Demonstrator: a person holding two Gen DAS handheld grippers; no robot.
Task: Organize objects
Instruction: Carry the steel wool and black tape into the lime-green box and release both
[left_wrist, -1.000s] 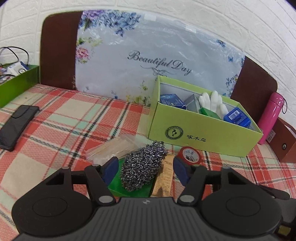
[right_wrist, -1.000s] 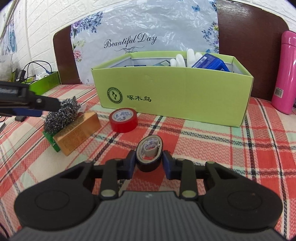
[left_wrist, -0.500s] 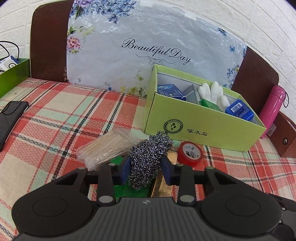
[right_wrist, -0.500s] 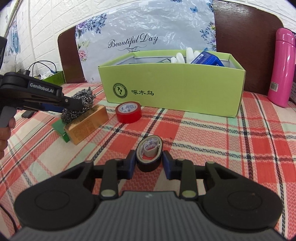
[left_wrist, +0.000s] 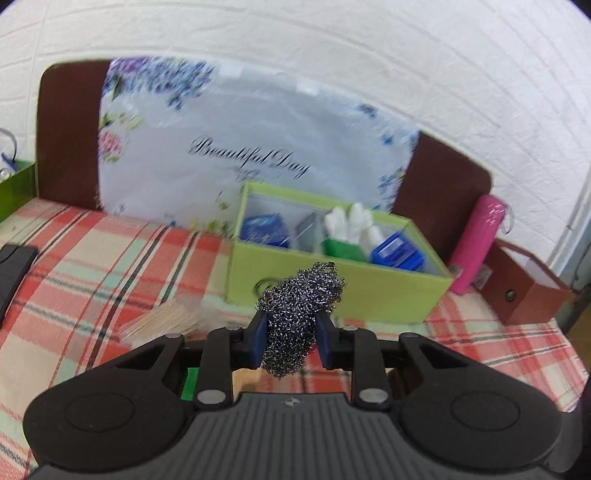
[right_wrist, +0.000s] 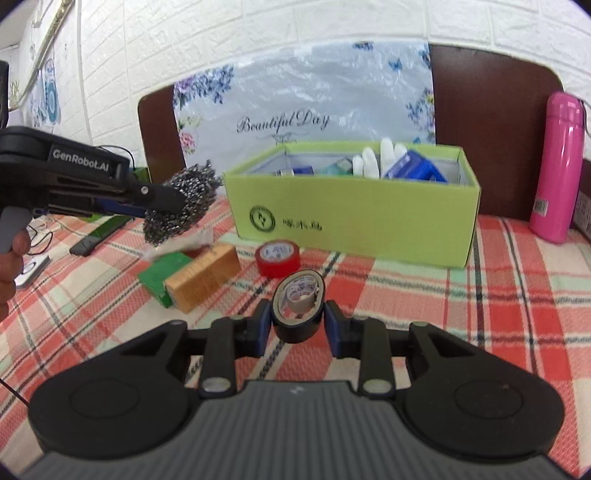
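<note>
My left claw (left_wrist: 289, 341), whose jaws have just been closing, now pinches the steel-wool scrubber (left_wrist: 297, 317), lifted off the green block (right_wrist: 166, 275) it lay on a second ago. My right claw (right_wrist: 298, 325) squeezes the black tape roll (right_wrist: 298, 306) above the plaid bed (right_wrist: 480, 314), short of the green box (right_wrist: 369, 221).

black left gripper (left_wrist: 288, 339), blue pads, silver screws, white genrobot.ai lettering

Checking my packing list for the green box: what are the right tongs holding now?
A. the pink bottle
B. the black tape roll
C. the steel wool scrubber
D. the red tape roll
B: the right tongs pinch the black tape roll, while the red tape roll lies on the cloth.
</note>
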